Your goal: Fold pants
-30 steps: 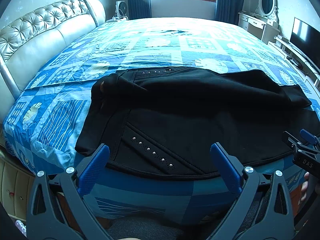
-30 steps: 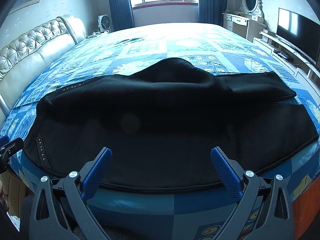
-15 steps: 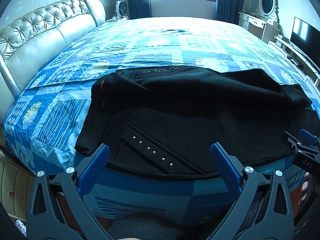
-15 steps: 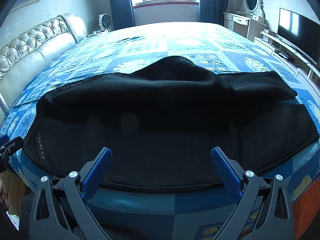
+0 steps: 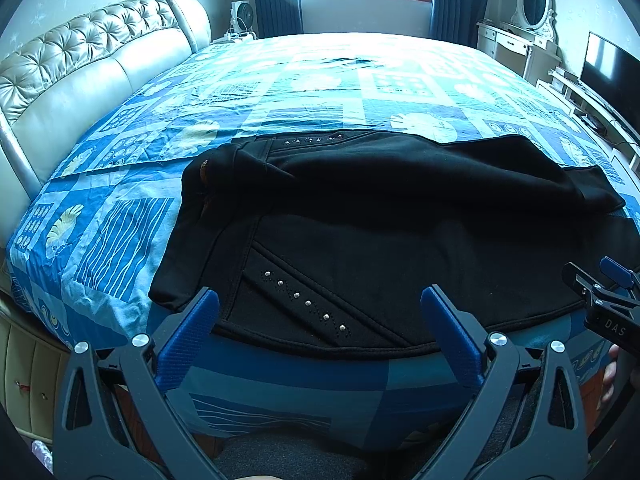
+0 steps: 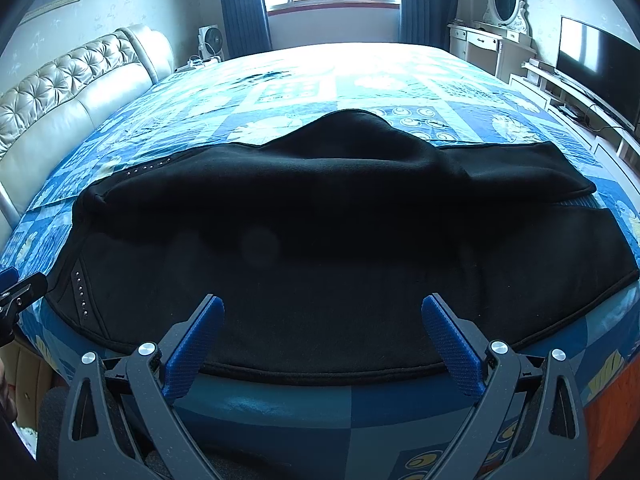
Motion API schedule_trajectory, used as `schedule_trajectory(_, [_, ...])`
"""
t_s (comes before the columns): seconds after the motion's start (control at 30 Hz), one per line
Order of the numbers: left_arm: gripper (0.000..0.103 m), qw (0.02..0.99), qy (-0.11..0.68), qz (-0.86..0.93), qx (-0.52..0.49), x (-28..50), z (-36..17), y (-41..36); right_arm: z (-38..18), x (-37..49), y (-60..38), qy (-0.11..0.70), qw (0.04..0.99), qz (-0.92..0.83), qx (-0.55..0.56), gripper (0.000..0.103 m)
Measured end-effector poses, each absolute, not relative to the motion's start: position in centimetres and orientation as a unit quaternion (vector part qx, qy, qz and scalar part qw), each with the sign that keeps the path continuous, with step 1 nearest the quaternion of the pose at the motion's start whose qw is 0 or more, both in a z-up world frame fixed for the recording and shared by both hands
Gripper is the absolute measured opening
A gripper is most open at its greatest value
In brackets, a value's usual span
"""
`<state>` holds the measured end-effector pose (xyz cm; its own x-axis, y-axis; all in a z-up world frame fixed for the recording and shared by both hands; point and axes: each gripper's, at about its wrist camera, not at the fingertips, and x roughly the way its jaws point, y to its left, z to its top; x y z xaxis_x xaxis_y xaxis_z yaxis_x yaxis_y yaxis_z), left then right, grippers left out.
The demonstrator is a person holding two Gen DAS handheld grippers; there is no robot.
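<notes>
left wrist view: black pants (image 5: pixel 380 240) lie across the near edge of the bed (image 5: pixel 320 92), one leg already over the other. left gripper (image 5: pixel 320 336) and right gripper (image 6: pixel 322 336) hover, jaws spread, empty. a one-layer pinch could undo the fold. headboard (image 5: pixel 80 68) stands left of the pants.

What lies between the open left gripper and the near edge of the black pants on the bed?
Only blue patterned bedspread over the bed's edge; the left gripper hovers open before the black pants, as the left wrist view shows.
</notes>
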<state>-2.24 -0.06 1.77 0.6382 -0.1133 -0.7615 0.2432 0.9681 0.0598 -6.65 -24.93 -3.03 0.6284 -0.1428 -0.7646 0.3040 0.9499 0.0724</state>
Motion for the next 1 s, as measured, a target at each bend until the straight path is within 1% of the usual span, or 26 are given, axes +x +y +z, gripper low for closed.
schedule_trajectory(0.57, [0.101,0.902,0.413,-0.099,0.08,-2.3,1.6,0.0,-3.1,-6.6,-24.8,0.416,0.896,-0.117,0.1,0.099])
schedule_trajectory(0.73, [0.101,0.908,0.399,-0.097,0.081,-2.3,1.6,0.2,-3.0,-6.4,-24.8,0.419,0.896,-0.11,0.095,0.099])
schedule_trajectory(0.8, [0.101,0.899,0.411,-0.136,0.062,-1.8,1.7,0.5,-2.7,-6.3,-25.0,0.42,0.897,-0.102,0.094,0.099])
schedule_trajectory(0.9, [0.101,0.869,0.454,-0.195,0.022,-0.1,1.6,2.0,-1.9,-5.8,-25.5,0.417,0.901,-0.072,0.1,0.099])
schedule_trajectory(1.0, [0.101,0.863,0.464,-0.201,-0.009,1.8,1.8,4.4,-0.2,-4.5,-26.8,0.405,0.907,-0.01,0.114,0.099])
